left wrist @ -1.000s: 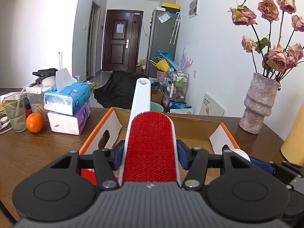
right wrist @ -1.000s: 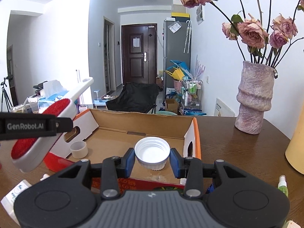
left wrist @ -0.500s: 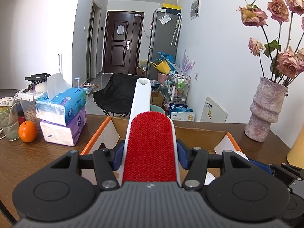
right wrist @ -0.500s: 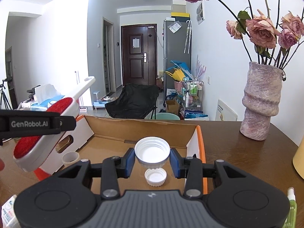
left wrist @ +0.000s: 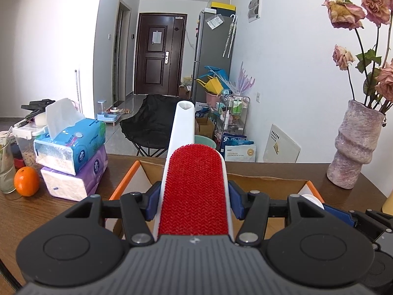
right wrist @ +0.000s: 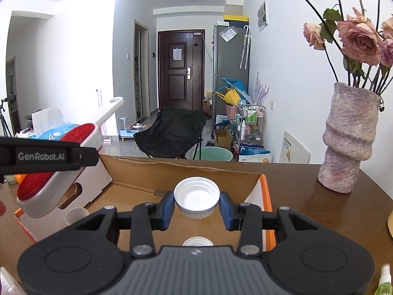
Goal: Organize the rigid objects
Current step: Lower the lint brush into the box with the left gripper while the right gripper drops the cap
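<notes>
Holding both grippers tilted a bit downward over a cardboard box (right wrist: 186,169) on a brown wood table (right wrist: 307,196), I see each one pinching something.

Left gripper (left wrist: 194,201): its blue pads are clamped on the sides of a lint brush (left wrist: 194,191), red bristle face up, white handle pointing away toward the far end of the room. Brush sits above the box's near left part, not touching it.

Right gripper (right wrist: 196,209): its pads are squeezed on a white jar lid (right wrist: 196,195), open side up, held above the box floor toward the box's right side.

Left cam only: stacked tissue packs (left wrist: 73,152) w/ an orange (left wrist: 26,181) at far left on the table, plus a glass (left wrist: 6,169) beside the orange. It shows the right gripper only as a dark edge at lower right, w/ a sliver of the white lid.

Right cam only: box interior, w/ a smaller white cap (right wrist: 197,242) lying on the box floor just under my gripper, and a small white cup (right wrist: 76,215) at the box's near left. It also shows the left gripper from the side, a black arm marked GenRobot.AI crossing the brush. A green spray bottle (right wrist: 384,281) peeks in at near right.

Both cams: a rough pinkish vase (right wrist: 348,140) of dried roses on the table's right, well apart from the box.
</notes>
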`<state>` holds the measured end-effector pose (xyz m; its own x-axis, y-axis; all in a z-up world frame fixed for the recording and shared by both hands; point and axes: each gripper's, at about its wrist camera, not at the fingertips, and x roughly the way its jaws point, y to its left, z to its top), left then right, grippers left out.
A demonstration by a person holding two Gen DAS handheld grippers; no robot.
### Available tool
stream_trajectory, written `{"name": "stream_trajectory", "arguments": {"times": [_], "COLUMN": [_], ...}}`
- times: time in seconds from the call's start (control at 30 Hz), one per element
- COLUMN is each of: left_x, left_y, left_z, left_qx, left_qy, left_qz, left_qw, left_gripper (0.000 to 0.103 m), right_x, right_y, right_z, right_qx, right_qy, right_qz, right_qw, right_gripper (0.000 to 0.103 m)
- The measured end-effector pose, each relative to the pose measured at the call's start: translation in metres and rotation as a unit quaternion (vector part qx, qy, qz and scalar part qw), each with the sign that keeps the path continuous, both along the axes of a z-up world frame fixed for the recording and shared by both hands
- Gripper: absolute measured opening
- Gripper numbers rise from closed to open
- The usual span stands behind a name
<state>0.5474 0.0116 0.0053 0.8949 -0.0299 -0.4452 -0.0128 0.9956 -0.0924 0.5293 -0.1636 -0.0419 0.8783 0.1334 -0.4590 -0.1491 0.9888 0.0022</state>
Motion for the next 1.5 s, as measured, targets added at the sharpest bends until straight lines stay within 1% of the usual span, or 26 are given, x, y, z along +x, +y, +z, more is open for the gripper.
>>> {"name": "stream_trajectory", "arguments": {"times": [0.2, 0.4, 0.7, 0.9, 0.93, 0.97, 1.0, 1.03, 1.07, 1.1, 1.13, 1.17, 1.23, 1.33, 1.5], "left_x": [0.014, 0.019, 0.035, 0.034, 0.035, 0.033, 0.031, 0.028, 0.025, 0.022, 0.020, 0.019, 0.018, 0.019, 0.019], "left_y": [0.001, 0.002, 0.004, 0.003, 0.004, 0.005, 0.006, 0.007, 0.007, 0.007, 0.007, 0.008, 0.009, 0.009, 0.009], "left_z": [-0.002, -0.003, -0.007, -0.009, -0.010, -0.009, -0.008, -0.007, -0.005, -0.004, -0.002, -0.001, 0.000, 0.000, -0.001], "left_qx": [0.003, 0.004, 0.006, 0.010, 0.010, 0.010, 0.010, 0.010, 0.012, 0.014, 0.015, 0.015, 0.016, 0.017, 0.018], "left_qy": [0.000, 0.002, 0.008, 0.018, 0.019, 0.017, 0.015, 0.009, 0.002, -0.001, -0.002, -0.002, 0.000, 0.002, 0.003], "left_qz": [0.002, 0.002, 0.004, -0.001, -0.002, -0.001, 0.002, 0.005, 0.008, 0.010, 0.010, 0.011, 0.010, 0.011, 0.013], "left_qw": [1.0000, 1.0000, 0.9999, 0.9998, 0.9998, 0.9998, 0.9998, 0.9999, 0.9999, 0.9999, 0.9998, 0.9998, 0.9998, 0.9998, 0.9997], "left_gripper": [0.057, 0.057, 0.057, 0.058, 0.059, 0.070, 0.087, 0.092, 0.099, 0.103, 0.103, 0.103, 0.103, 0.103, 0.103], "right_x": [0.015, 0.025, 0.028, 0.029, 0.031, 0.033, 0.034, 0.035, 0.035, 0.035, 0.035, 0.034, 0.031, 0.030, 0.029], "right_y": [0.005, 0.009, 0.013, 0.011, 0.011, 0.010, 0.009, 0.008, 0.008, 0.007, 0.007, 0.007, 0.006, 0.005, 0.007], "right_z": [-0.002, -0.007, -0.010, -0.009, -0.009, -0.010, -0.011, -0.011, -0.011, -0.012, -0.012, -0.011, -0.009, -0.008, -0.006], "right_qx": [-0.006, -0.013, -0.017, -0.017, -0.018, -0.017, -0.015, -0.014, -0.015, -0.016, -0.017, -0.018, -0.018, -0.017, -0.022], "right_qy": [0.003, 0.008, 0.010, 0.015, 0.019, 0.026, 0.034, 0.039, 0.044, 0.046, 0.044, 0.040, 0.034, 0.034, 0.033], "right_qz": [0.005, 0.005, 0.005, 0.009, 0.009, 0.009, 0.008, 0.007, 0.005, 0.001, -0.003, -0.007, -0.011, -0.011, -0.009], "right_qw": [1.000, 1.000, 1.000, 1.000, 1.000, 0.999, 0.999, 0.999, 0.999, 0.999, 0.999, 0.999, 0.999, 0.999, 0.999], "right_gripper": [0.039, 0.039, 0.039, 0.039, 0.039, 0.039, 0.040, 0.048, 0.063, 0.071, 0.085, 0.092, 0.094, 0.101, 0.101]}}
